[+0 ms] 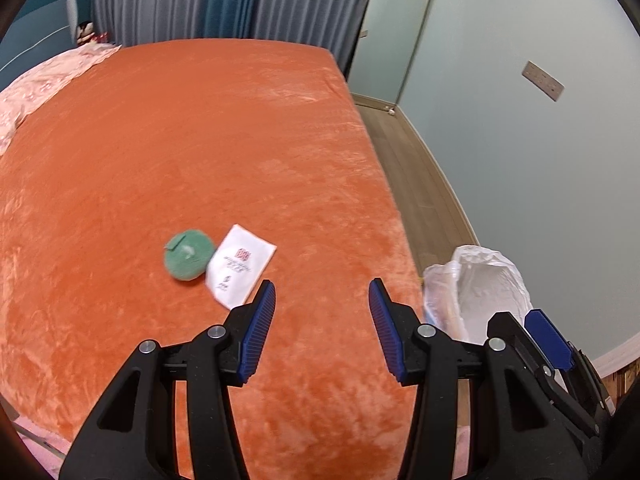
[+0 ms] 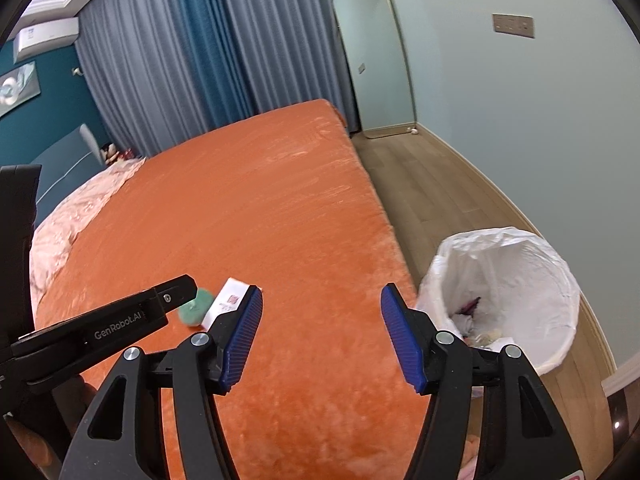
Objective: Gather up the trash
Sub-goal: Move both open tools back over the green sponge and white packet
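Observation:
A round green piece of trash [image 1: 188, 255] and a white printed packet [image 1: 239, 270] lie side by side on the orange bed cover [image 1: 200, 140]. My left gripper [image 1: 322, 294] is open and empty, just right of and nearer than the packet. My right gripper [image 2: 322, 300] is open and empty above the bed's near right part. In the right wrist view the green trash [image 2: 196, 308] and packet [image 2: 228, 300] sit partly behind its left finger. A bin lined with a white bag [image 2: 508, 280] stands on the floor right of the bed, holding some trash; it also shows in the left wrist view [image 1: 480, 284].
Pink bedding [image 1: 44, 84] lies at the bed's far left. A wooden floor strip [image 2: 432, 192] runs between bed and pale wall. A mirror [image 2: 372, 60] leans at the far wall beside grey and blue curtains [image 2: 208, 48]. The left gripper's arm [image 2: 100, 328] crosses the right wrist view's left side.

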Demonstrator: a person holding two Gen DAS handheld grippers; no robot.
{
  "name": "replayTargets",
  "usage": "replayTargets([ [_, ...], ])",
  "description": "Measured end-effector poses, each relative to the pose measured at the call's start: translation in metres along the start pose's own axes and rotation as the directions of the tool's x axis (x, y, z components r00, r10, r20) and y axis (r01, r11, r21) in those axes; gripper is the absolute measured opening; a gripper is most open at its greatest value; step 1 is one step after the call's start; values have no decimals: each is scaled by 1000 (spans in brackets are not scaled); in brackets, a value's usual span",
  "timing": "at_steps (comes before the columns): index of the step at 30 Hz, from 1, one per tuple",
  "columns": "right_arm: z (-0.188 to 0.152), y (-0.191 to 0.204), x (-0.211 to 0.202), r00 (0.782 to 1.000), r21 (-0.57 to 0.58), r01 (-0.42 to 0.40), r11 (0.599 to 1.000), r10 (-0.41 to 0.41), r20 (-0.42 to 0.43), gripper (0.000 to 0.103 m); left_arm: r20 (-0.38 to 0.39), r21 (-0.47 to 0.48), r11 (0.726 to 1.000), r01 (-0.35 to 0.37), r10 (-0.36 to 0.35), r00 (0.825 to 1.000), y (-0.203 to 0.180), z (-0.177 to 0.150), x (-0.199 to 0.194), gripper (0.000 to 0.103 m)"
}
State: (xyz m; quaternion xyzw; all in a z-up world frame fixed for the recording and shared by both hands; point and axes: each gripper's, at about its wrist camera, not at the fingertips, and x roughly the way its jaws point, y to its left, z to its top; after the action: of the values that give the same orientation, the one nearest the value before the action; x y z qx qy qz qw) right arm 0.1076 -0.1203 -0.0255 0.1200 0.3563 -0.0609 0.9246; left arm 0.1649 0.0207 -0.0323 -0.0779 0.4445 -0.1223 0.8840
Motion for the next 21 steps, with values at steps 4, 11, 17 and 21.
replayTargets([
  [4, -5, 24, 10, 999, -41, -23, 999, 22, -26, 62, -8, -40, 999, -25, 24, 1000, 28, -3, 0, 46],
  [11, -14, 55, 31, 996, -82, -59, 995, 53, -73, 65, -27, -101, 993, -68, 65, 998, 73, -8, 5, 46],
  [17, -20, 75, 59, 989, -103, -86, 991, 72, -127, 65, -41, -146, 983, -113, 108, 993, 106, -10, 17, 60],
  [21, -24, 85, 87, 982, -104, -102, 989, 83, -171, 65, -73, -157, 977, -147, 137, 988, 129, -8, 35, 60],
])
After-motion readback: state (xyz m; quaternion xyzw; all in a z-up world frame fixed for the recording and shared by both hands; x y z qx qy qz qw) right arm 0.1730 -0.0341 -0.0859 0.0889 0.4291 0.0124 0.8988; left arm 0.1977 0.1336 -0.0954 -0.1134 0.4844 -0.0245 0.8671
